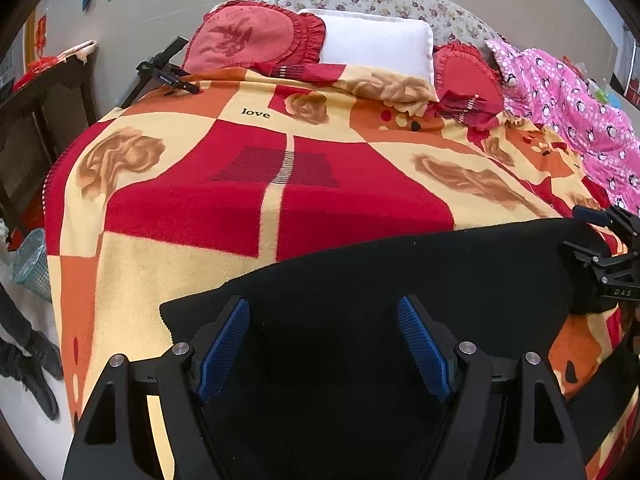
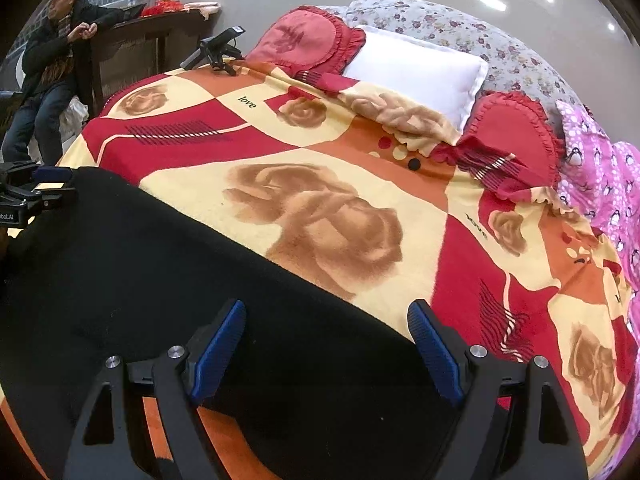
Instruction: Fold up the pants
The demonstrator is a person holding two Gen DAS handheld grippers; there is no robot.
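Black pants [image 1: 380,276] lie flat across the near part of a bed, on a red, orange and cream blanket [image 1: 192,216]. My left gripper [image 1: 324,344] is open just above the pants near their left end, blue pads [image 1: 224,348] apart with nothing between them. In the right wrist view the pants [image 2: 152,264] spread from the left edge to the bottom. My right gripper [image 2: 326,350] is open above their right part, empty. The right gripper also shows at the left view's right edge [image 1: 612,264], the left gripper at the right view's left edge [image 2: 28,196].
Red ruffled cushions [image 1: 256,40], a white pillow [image 1: 376,48] and a pink quilt [image 1: 576,108] lie at the head of the bed. A black stand with a device [image 1: 164,72] sits at the far left corner. A seated person [image 2: 52,64] and a dark cabinet [image 2: 132,48] are left of the bed.
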